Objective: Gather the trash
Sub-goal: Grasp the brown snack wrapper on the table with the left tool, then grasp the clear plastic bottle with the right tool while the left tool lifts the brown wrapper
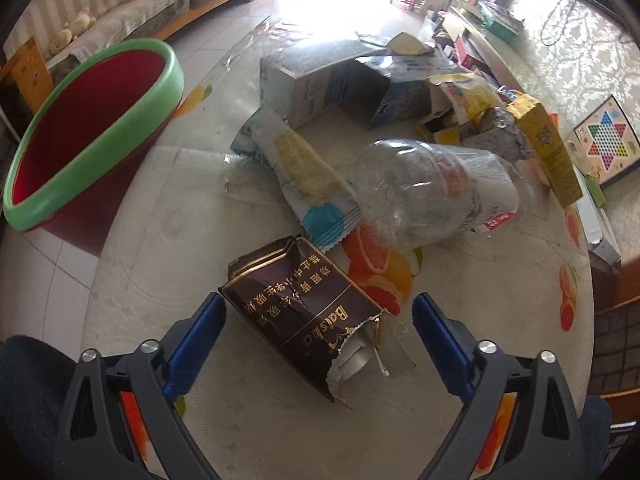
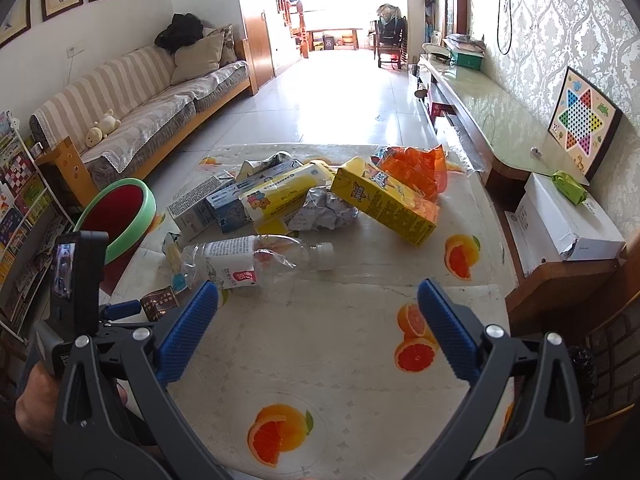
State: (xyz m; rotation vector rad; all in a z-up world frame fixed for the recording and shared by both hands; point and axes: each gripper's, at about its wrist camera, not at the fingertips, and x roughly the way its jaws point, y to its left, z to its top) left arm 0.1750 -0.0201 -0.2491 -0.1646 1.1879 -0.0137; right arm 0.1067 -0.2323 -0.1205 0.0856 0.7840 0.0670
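My left gripper (image 1: pixel 319 312) is open, its blue fingers on either side of a torn brown cigarette pack (image 1: pixel 304 316) lying on the table; the pack also shows in the right wrist view (image 2: pixel 160 302). Beyond it lie a snack wrapper (image 1: pixel 304 172), a crushed clear plastic bottle (image 1: pixel 432 192), grey cartons (image 1: pixel 304 88) and a yellow box (image 1: pixel 548 148). A red bin with a green rim (image 1: pixel 92 136) stands left of the table. My right gripper (image 2: pixel 318 300) is open and empty above the tablecloth, short of the bottle (image 2: pixel 256 260) and the yellow box (image 2: pixel 384 200).
The table has a white cloth with orange-slice prints (image 2: pixel 416 352). A sofa (image 2: pixel 132 112) stands at the left, a long sideboard (image 2: pixel 488 112) and a white box (image 2: pixel 560 216) at the right. The left gripper's body (image 2: pixel 76 280) shows at the right view's left edge.
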